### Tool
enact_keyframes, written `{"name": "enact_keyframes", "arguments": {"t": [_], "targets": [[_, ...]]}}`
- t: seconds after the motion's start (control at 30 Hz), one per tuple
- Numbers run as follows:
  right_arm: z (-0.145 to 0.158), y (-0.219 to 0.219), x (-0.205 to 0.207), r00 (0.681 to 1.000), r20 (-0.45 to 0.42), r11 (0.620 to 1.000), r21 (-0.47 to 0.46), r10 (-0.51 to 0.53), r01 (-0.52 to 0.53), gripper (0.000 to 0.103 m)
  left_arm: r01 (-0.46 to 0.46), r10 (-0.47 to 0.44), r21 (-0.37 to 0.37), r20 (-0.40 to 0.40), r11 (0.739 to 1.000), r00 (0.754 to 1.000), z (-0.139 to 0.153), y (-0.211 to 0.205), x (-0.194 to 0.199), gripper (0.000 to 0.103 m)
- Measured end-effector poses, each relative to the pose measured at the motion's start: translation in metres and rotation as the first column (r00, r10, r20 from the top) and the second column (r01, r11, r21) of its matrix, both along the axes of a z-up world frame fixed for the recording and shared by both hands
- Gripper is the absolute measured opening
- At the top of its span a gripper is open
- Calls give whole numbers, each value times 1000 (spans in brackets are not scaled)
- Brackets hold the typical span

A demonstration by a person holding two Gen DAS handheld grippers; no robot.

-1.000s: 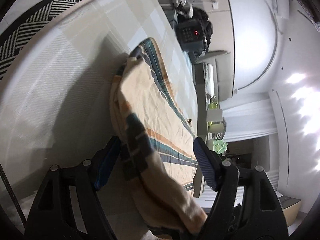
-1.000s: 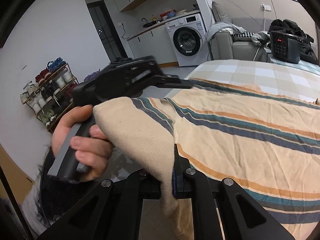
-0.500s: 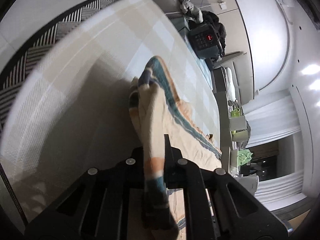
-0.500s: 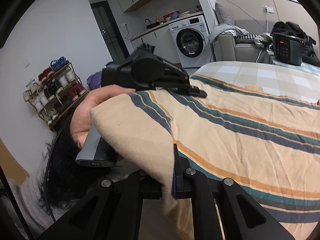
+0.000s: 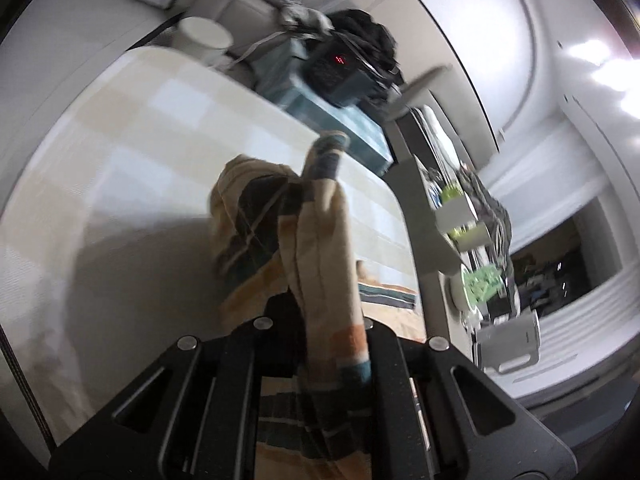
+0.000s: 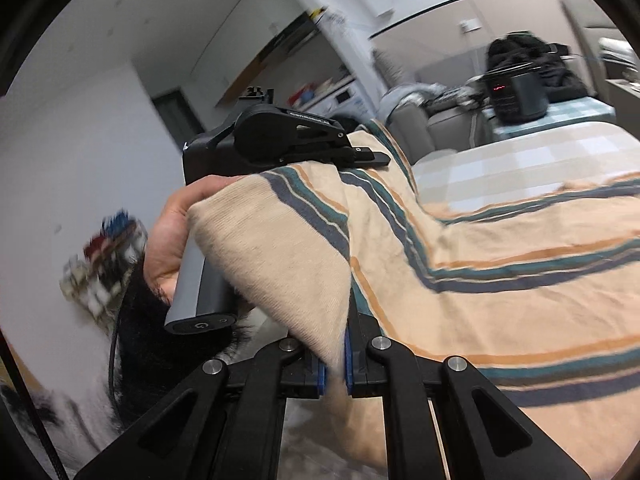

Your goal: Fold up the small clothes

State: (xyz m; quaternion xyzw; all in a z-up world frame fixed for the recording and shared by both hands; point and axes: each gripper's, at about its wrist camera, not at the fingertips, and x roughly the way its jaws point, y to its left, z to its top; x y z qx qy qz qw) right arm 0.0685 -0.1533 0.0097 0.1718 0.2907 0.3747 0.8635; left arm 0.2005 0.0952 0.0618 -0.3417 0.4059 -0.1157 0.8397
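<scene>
- The right gripper [image 6: 335, 354], at 6 o'clock, is clamped on a fold of the striped garment [image 6: 500, 280].
- The garment, beige with navy, teal and orange stripes, spreads toward 3 o'clock over a checked tabletop [image 6: 520, 164].
- At 9 o'clock a hand [image 6: 168, 236] holds the left gripper [image 6: 380, 157], its black body lying against the cloth's upper edge.
- A black appliance [image 6: 516, 98] with a red display sits at 1 o'clock.

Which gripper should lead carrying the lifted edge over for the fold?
Probably left. The left gripper is clamped on a bunched corner of the striped garment, raised over the bare table. The right gripper is shut on the near edge, with the garment's bulk spread past it.
</scene>
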Motion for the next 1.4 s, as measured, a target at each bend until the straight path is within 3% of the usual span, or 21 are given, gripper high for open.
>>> {"name": "enact_keyframes", "arguments": {"t": [0.17, 0.3, 0.47, 0.53, 0.63, 0.7, 0.8, 0.93, 1.03, 1.17, 1.27, 1.33, 1.4], "targets": [[5, -67, -10, 992, 1, 989, 78, -125, 124, 7, 115, -116, 60, 9, 992, 993, 25, -101, 28, 6], [2, -124, -17, 972, -20, 965, 111, -235, 236, 7, 213, -213, 97, -16, 972, 977, 27, -189, 44, 6], [-18, -192, -15, 923, -115, 917, 121, -368, 381, 7, 323, -313, 133, -92, 937, 945, -6, -289, 68, 7], [-32, -209, -11, 906, -172, 909, 94, -387, 406, 9, 352, -330, 157, -150, 923, 932, -24, -316, 78, 12], [-61, -236, -2, 866, -311, 904, 43, -392, 425, 17, 375, -347, 166, -174, 912, 922, -44, -341, 87, 38], [-70, -251, -4, 847, -325, 895, 1, -421, 445, 24, 376, -352, 190, -151, 907, 924, -43, -345, 82, 75], [-72, -264, -5, 858, -330, 905, 26, -393, 425, 28, 370, -363, 214, -70, 904, 929, -26, -333, 69, 83], [-69, -269, -8, 872, -291, 910, 16, -393, 415, 48, 360, -371, 261, -9, 895, 929, -6, -310, 48, 89], [-67, -271, -6, 868, -284, 906, -4, -407, 423, 50, 350, -373, 296, 25, 889, 927, 4, -285, 26, 99], [-67, -272, 7, 848, -316, 897, -25, -425, 441, 50, 299, -329, 329, 37, 896, 944, 2, -231, -17, 99], [-69, -271, 18, 825, -341, 886, -65, -452, 459, 45, 267, -291, 322, 28, 908, 956, -9, -195, -43, 100], [-67, -270, 22, 809, -344, 875, -99, -476, 473, 20, 245, -266, 322, 22, 914, 964, -19, -180, -57, 100], [-63, -270, 21, 814, -334, 877, -110, -476, 468, 12, 248, -263, 324, 4, 913, 965, -29, -169, -71, 100]]}}
